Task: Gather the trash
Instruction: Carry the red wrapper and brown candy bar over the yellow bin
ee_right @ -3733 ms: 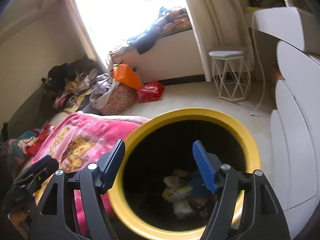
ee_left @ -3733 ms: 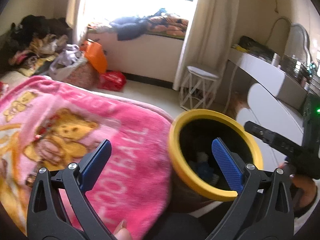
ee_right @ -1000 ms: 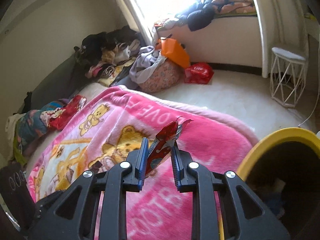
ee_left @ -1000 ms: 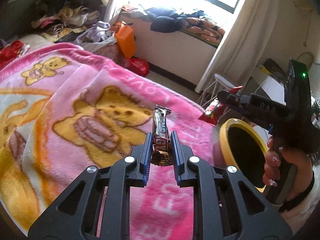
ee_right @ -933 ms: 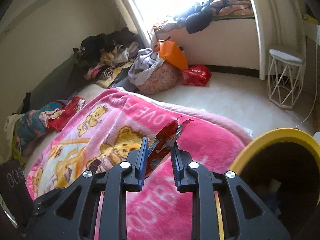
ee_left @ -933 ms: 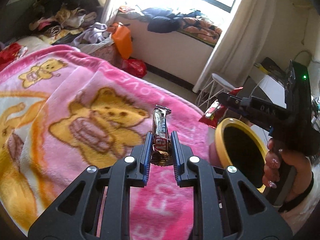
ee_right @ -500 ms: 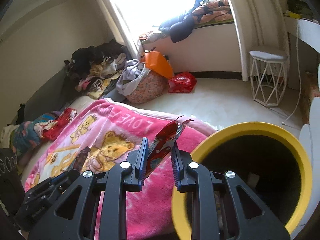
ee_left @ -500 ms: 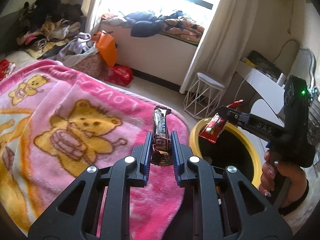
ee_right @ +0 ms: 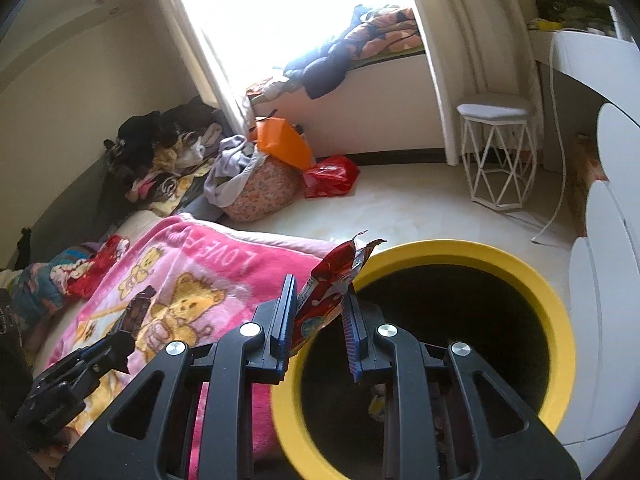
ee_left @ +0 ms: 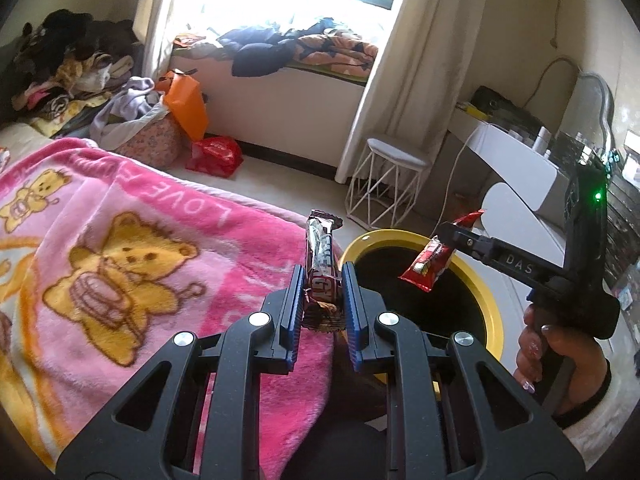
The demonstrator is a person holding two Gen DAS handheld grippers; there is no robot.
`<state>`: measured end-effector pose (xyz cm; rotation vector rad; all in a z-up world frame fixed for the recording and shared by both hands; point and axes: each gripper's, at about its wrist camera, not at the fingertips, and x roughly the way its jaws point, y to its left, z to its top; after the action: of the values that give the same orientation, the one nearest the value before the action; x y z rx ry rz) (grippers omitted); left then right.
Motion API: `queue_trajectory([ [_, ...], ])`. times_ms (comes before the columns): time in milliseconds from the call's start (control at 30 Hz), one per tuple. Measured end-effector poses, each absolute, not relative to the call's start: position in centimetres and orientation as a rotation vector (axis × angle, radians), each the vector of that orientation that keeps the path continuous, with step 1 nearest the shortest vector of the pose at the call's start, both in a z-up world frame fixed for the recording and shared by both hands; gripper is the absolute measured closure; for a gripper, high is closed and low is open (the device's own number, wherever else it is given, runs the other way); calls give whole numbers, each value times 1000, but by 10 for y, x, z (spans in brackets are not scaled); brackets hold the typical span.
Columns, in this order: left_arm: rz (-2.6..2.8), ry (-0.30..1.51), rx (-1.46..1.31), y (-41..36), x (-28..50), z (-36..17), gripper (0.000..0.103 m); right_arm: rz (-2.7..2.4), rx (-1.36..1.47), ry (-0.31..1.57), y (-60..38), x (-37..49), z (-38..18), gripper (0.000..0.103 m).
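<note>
Each hand-held gripper, left (ee_left: 322, 297) and right (ee_right: 318, 320), pinched a wrapper by the yellow bin (ee_right: 560, 312); neither wrapper was dropped in yet.

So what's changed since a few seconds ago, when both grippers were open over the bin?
Both grippers have shut on trash: the left gripper holds a brown wrapper, the right gripper a red wrapper, both carried toward the yellow bin. The bin and pink blanket stayed put.

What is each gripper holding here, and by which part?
The left gripper pinches a brown candy bar wrapper by its lower end. The right gripper pinches a red snack wrapper around its lower middle.
</note>
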<state>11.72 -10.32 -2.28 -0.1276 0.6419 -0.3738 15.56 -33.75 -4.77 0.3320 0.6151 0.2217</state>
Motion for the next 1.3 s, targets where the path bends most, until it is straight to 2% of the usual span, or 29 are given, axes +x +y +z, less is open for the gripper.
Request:
queue_trajectory([
  [1300, -523, 718, -49, -190, 136, -43, 89, 48, 318, 664, -397, 132, -91, 82],
])
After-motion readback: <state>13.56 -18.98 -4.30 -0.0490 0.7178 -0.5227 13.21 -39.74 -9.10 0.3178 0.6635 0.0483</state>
